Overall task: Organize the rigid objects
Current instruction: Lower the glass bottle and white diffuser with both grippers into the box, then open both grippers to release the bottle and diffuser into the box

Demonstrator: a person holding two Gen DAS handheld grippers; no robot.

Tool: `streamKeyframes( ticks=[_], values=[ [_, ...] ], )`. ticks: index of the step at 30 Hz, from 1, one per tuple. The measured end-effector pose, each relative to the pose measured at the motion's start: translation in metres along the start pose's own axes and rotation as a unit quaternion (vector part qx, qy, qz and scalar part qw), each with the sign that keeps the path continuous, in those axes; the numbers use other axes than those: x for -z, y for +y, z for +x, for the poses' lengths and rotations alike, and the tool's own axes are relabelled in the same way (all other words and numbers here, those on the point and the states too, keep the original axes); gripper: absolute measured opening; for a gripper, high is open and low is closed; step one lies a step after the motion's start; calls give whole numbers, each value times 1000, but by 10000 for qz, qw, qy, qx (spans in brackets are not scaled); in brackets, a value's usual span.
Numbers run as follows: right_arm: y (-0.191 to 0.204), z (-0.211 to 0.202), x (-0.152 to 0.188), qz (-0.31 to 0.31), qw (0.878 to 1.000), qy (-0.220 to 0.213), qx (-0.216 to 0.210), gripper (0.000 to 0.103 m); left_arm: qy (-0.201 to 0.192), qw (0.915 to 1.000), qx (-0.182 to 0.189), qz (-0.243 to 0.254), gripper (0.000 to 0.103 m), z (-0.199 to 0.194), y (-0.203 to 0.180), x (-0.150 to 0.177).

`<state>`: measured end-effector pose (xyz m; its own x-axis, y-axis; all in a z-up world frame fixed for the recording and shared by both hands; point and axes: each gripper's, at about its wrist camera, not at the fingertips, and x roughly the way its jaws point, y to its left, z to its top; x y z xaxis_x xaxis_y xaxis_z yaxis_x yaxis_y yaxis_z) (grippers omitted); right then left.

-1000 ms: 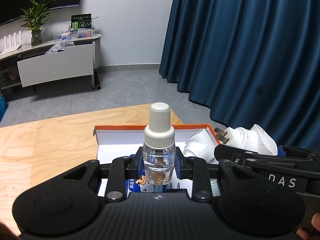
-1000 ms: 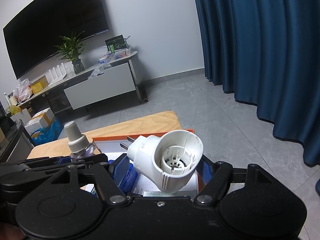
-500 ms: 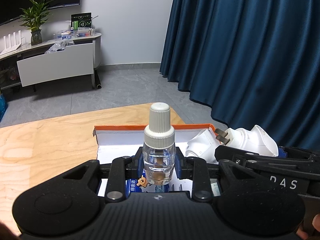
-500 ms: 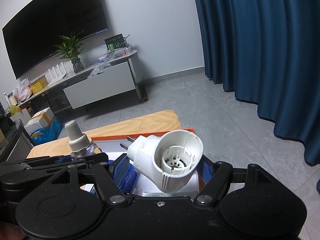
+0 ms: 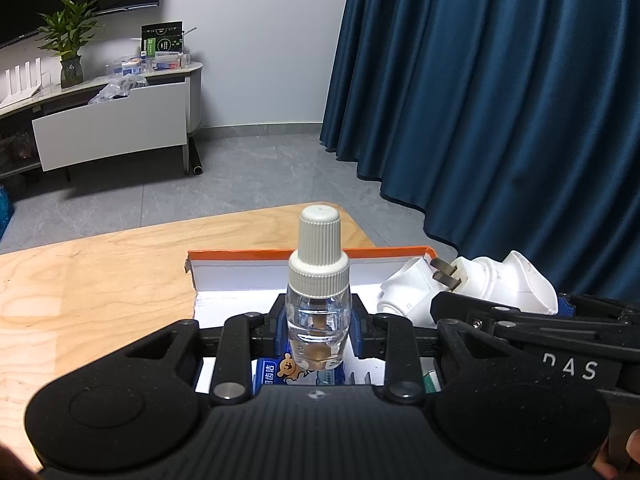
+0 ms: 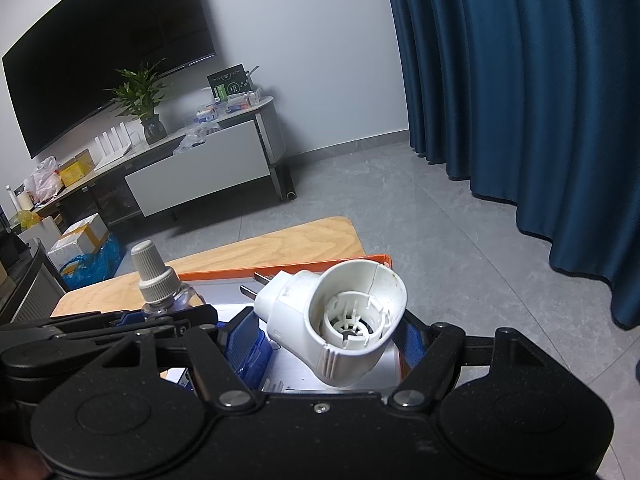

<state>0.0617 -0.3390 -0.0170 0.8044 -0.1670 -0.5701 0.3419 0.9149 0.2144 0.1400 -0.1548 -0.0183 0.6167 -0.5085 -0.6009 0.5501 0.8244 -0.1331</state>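
Observation:
A small clear bottle with a white ribbed cap stands upright between the blue pads of my left gripper, which is shut on it. It hangs over an open white box with an orange rim. My right gripper is shut on a white plug-in heater, its two prongs pointing left and its round socket facing the camera. The heater is also in the left wrist view, at the right. The bottle shows at the left of the right wrist view.
The box lies near the far right corner of a light wooden table. Inside it are a blue packet with a cartoon bear and another white plastic piece. Blue curtains hang beyond the table edge.

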Motion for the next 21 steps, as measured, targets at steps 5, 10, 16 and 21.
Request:
streamKeyframes(
  ticks=[5,10,16,21],
  values=[
    [-1,1,1,0,10000,13,1,86,12,10000,0,-1,30,2,0,0],
    [0,4,2,8,10000,37,-2,86,26,10000,-2,-5,30,2,0,0],
    [2,5,5,14,10000,29,-85,88,49,10000,-21,-2,30,6,1,-1],
    [0,-9,8,59,9997,-217,1,88,70,10000,-19,12,30,11,2,-3]
  ],
)
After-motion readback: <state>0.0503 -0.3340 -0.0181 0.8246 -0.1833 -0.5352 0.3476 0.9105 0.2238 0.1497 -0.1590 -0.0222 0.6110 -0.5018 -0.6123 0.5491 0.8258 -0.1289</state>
